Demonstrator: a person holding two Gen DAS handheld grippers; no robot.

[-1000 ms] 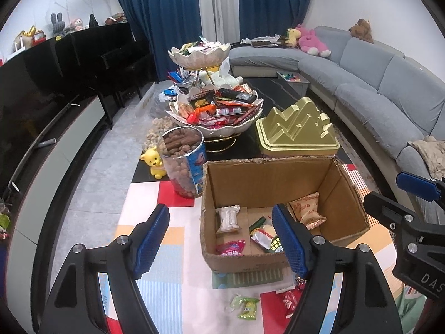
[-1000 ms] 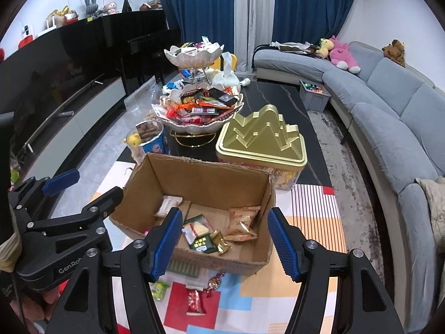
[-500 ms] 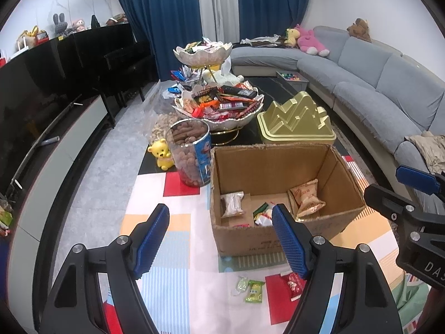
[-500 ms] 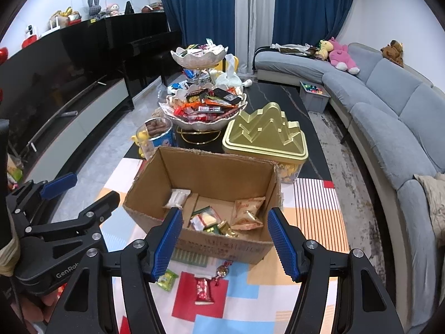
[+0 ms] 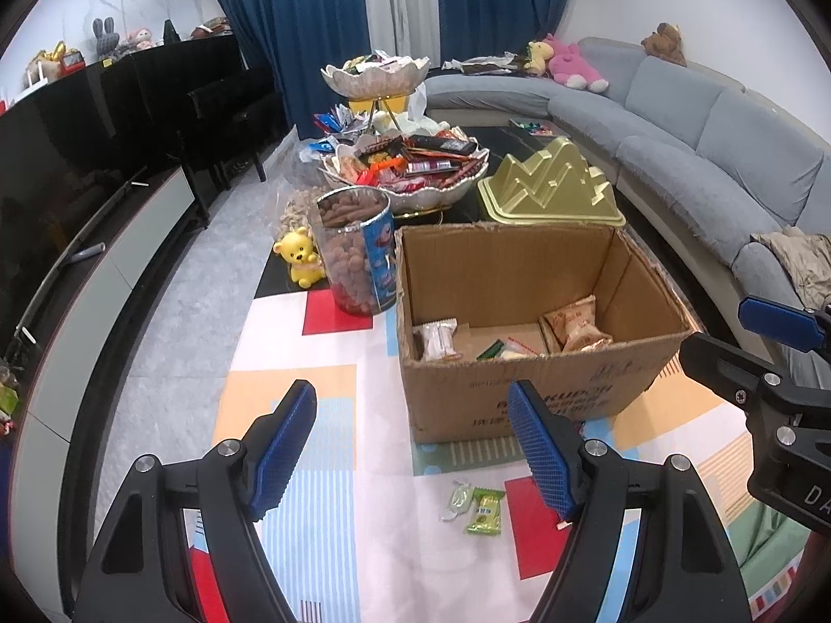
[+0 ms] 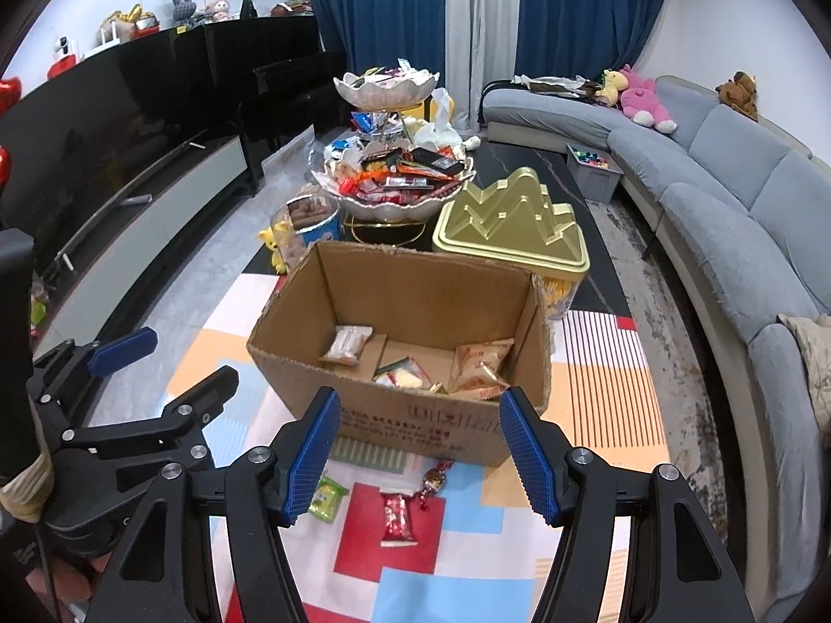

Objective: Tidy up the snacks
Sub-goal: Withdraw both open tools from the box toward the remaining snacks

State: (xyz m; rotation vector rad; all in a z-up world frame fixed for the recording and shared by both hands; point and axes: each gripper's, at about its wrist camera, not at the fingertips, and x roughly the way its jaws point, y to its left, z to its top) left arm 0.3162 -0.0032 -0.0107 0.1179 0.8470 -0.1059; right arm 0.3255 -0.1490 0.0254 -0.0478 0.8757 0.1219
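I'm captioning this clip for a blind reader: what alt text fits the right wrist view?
The open, empty right gripper points at a cardboard box holding a few snack packets; a red packet and green packet lie on the colourful mat before it.

The open brown cardboard box point(image 6: 415, 342) stands on the patchwork-patterned tabletop point(image 6: 602, 379) directly ahead of the right hand-held gripper point(image 6: 420, 459) and ahead-right of the left hand-held gripper point(image 5: 415, 449). Inside the box, a white wrapped snack point(image 6: 348, 345) lies at the left and an orange snack packet point(image 6: 480, 368) at the right. Between the box and the right hand-held gripper, a red wrapped candy point(image 6: 397, 519) lies on the tabletop, with a green snack packet point(image 6: 327, 498) to its left. Behind the box stand a gold stepped tin point(image 6: 511, 226) at the right and a clear plastic jar of brown nuts point(image 5: 356, 254) at the left. Behind these stands a two-tier white snack bowl stand point(image 6: 392, 176).
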